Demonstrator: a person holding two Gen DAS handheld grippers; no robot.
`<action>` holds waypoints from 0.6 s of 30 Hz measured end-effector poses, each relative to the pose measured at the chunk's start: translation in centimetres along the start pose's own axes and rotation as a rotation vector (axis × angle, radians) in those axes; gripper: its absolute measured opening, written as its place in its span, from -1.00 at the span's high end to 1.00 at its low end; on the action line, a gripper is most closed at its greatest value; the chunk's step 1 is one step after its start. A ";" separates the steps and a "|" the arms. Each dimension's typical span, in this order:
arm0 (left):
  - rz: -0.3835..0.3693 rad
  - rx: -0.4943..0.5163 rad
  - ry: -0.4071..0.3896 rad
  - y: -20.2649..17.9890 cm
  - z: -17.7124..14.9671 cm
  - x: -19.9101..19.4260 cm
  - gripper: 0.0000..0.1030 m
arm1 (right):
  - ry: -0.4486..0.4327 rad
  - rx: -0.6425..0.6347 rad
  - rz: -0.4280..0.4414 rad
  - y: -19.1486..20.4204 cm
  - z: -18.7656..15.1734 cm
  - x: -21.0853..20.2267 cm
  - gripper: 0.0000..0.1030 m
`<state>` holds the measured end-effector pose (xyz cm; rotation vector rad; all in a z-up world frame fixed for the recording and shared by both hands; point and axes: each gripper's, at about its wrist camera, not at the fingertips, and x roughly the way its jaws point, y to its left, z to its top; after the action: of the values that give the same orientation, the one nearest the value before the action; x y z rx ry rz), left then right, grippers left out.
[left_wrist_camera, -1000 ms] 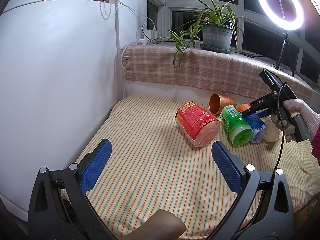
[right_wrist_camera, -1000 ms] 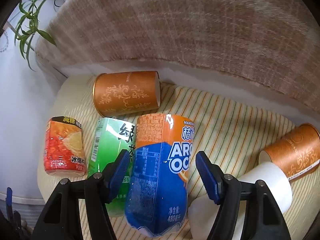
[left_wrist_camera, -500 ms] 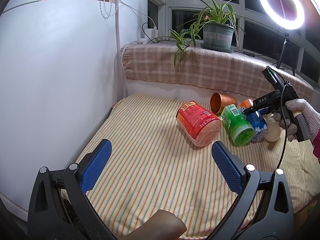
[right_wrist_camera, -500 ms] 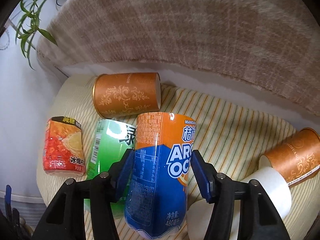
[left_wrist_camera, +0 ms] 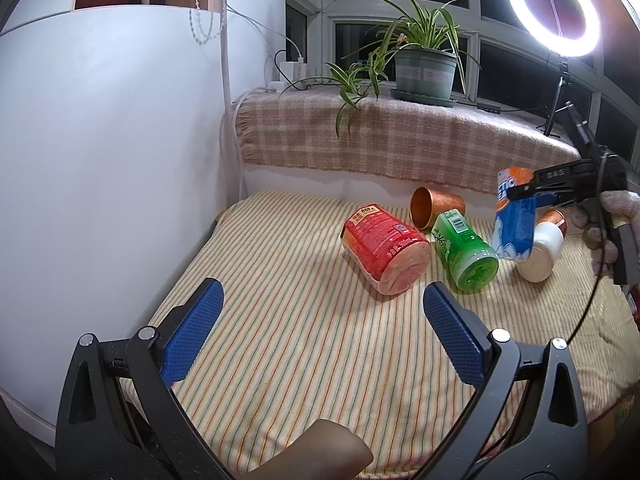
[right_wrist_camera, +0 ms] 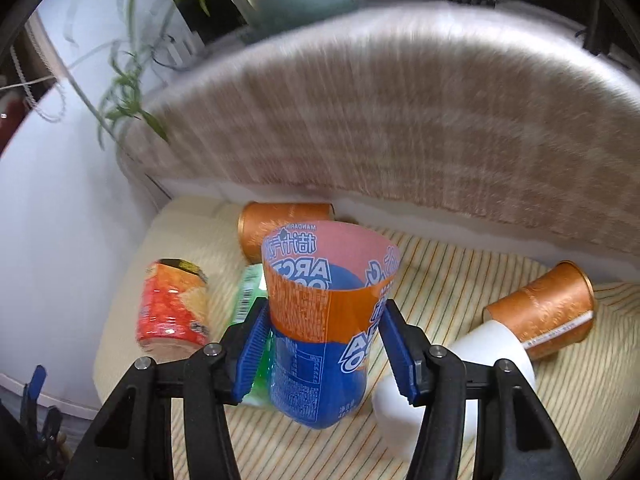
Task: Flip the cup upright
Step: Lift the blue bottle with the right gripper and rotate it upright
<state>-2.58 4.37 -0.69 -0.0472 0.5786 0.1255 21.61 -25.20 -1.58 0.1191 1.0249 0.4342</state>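
My right gripper (right_wrist_camera: pixel 326 350) is shut on the blue and orange cup (right_wrist_camera: pixel 324 320) and holds it tilted toward upright, open end up and away from me. In the left wrist view the same cup (left_wrist_camera: pixel 514 216) hangs in the right gripper (left_wrist_camera: pixel 524 194) at the far right, its base low over the striped cloth (left_wrist_camera: pixel 280 320). My left gripper (left_wrist_camera: pixel 320 332) is open and empty, low over the near part of the cloth.
A red cup (left_wrist_camera: pixel 384 248), a green cup (left_wrist_camera: pixel 464 248), a white cup (left_wrist_camera: pixel 540 252) and two copper cups (left_wrist_camera: pixel 434 208) (right_wrist_camera: pixel 544 312) lie on their sides around it. A checked blanket (left_wrist_camera: pixel 400 140) and a potted plant (left_wrist_camera: pixel 424 68) stand behind.
My right gripper closed on the blue and orange cup, lifted it off the cloth and tipped its open end upward. The left gripper has not moved.
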 end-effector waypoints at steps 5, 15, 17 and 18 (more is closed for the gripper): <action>-0.013 0.008 -0.003 -0.3 0.1 0.1 -0.97 | -0.039 0.012 0.061 0.7 -2.0 -3.1 -0.11; -0.047 0.000 0.007 -0.6 0.2 0.4 -0.97 | 0.048 0.073 0.247 2.9 -8.3 -3.9 -0.11; -0.060 -0.001 0.012 -0.7 0.2 0.5 -0.97 | 0.082 0.081 0.286 3.5 -9.6 -3.5 -0.11; -0.066 -0.001 0.015 -0.8 0.2 0.5 -0.97 | 0.095 0.081 0.296 3.6 -10.3 -3.6 -0.11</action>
<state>-1.97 3.61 -0.82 -0.0683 0.5913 0.0615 10.24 -24.44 -2.99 0.3281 1.1234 0.6724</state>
